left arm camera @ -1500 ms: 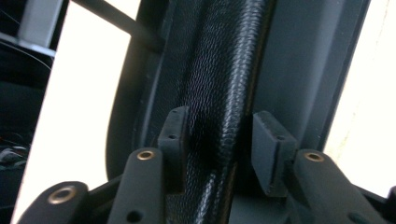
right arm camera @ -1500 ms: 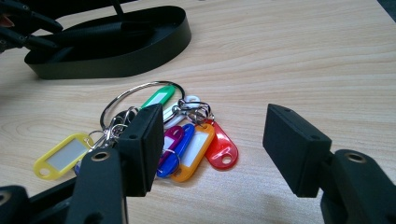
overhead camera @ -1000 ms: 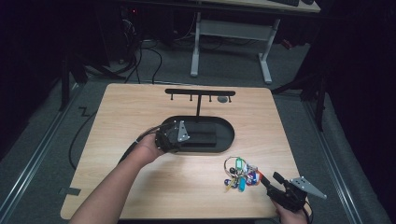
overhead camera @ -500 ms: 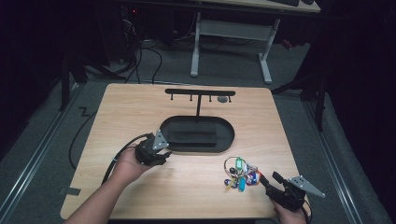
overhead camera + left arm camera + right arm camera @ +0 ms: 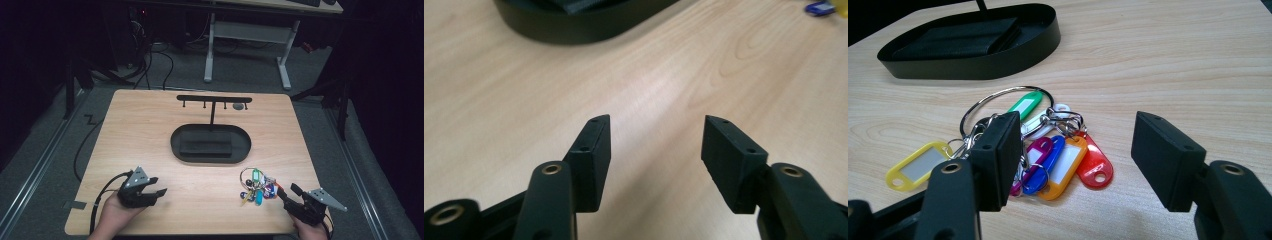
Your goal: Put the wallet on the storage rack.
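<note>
left gripper pulled back from black tray to table's near-left; fingers just opened, empty.

a light wooden table bears a black oval tray and a bunch of key tags.

You get a brightly, evenly lit wooden table from above, while the floor and room around it fall off into near black. Shadows on the table are soft and short. In both gripper views the near jaws are soft, and the black tray beyond the table's middle blurs. Faint sheen lies on the wood; the picture's corners darken slightly.
</note>
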Motion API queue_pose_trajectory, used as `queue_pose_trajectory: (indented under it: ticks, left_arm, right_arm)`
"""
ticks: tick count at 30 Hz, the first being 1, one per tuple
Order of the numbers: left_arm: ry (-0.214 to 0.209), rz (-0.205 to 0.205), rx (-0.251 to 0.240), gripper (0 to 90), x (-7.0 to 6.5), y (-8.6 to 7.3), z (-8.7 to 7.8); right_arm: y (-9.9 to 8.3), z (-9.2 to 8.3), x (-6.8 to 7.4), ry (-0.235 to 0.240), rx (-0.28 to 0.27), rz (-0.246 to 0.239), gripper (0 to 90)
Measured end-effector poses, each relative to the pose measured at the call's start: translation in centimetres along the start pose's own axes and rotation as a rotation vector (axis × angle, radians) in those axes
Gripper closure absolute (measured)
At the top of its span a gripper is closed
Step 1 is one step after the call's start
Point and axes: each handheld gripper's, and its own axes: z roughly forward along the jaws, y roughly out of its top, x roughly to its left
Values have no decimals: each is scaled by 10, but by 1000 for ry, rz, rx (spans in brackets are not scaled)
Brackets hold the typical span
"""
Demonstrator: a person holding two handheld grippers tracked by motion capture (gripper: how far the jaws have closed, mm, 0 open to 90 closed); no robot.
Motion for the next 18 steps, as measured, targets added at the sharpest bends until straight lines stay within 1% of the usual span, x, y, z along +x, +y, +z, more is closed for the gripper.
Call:
queue_pose_trajectory:
  ticks: [1,3,4,5,7,9,10,11,12,14,18]
  left_arm:
    - [-2,-7,-8,467,-5,-7,-3]
    - [7,24,5,434,-12,-10,-6]
    - [18,48,3,418,-16,-9,-9]
    - [30,63,-17,404,-18,-7,-13]
    - [40,72,-33,384,-16,-8,-17]
    - [57,57,-27,357,-11,-11,-17]
    - [63,42,-27,351,-8,-14,-17]
    - [59,22,-32,347,-6,-16,-16]
    - [53,11,-32,343,-4,-18,-15]
    - [59,19,-22,337,-3,-19,-13]
    - [49,12,-24,332,1,-18,-11]
  right_arm:
    - [0,0,0,0,-1,-4,372]
    - [0,0,1,2,-1,-6,371]
    - [0,0,1,3,0,-6,371]
    - [0,1,1,2,-1,-6,371]
    - [0,2,2,0,0,-7,370]
    - [1,4,3,0,-1,-13,371]
    - [1,4,3,-1,0,-14,371]
    - [1,5,4,-1,3,-15,371]
    - [0,6,4,-2,7,-17,372]
    - [0,7,5,-8,12,-21,372]
    - [0,7,4,-16,23,-18,377]
